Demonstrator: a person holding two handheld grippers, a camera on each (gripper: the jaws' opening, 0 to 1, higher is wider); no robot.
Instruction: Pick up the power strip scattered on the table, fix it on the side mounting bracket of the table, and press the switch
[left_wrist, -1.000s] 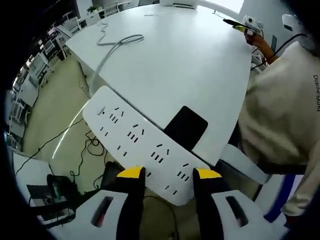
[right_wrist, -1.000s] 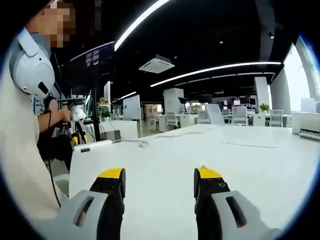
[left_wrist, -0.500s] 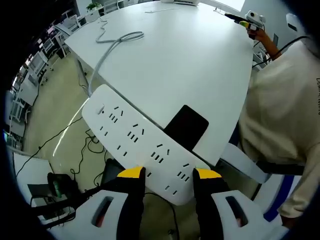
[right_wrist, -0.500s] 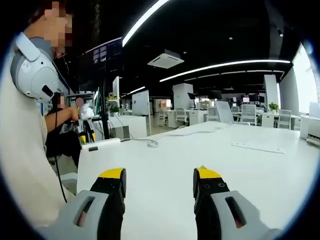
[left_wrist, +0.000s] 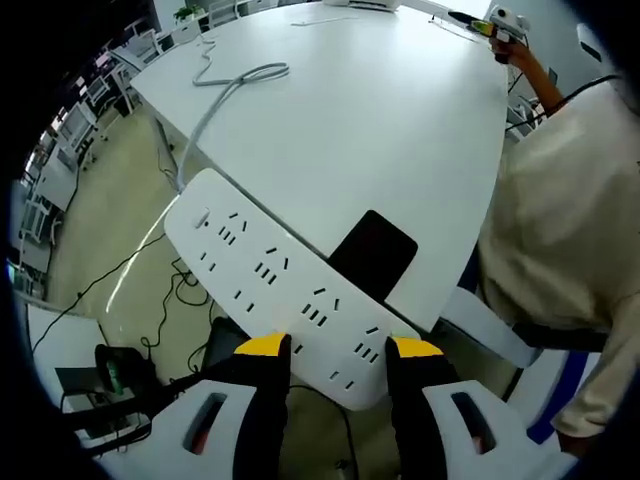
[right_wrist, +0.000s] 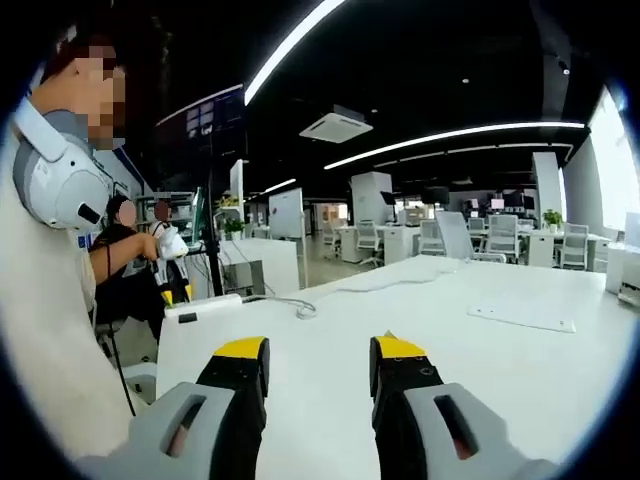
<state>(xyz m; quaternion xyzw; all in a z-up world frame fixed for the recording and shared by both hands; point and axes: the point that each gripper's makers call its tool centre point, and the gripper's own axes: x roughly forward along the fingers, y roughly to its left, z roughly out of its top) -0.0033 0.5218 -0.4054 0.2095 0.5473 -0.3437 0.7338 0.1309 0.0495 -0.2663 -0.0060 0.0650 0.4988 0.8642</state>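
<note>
**Power strip in my left tool at the counter edge**

In my left gripper view the big white counter (left_wrist: 380, 110) fills the upper centre. The long white plastic power strip (left_wrist: 280, 285) runs diagonally across the middle, along the counter's edge beside a flat black rectangular bracket (left_wrist: 372, 255). My left tool (left_wrist: 339, 348) is clamped on the strip's lower right end. A grey cable (left_wrist: 225, 90) lies upper left. My right tool (right_wrist: 318, 347) hangs apart, holding nothing.
</note>
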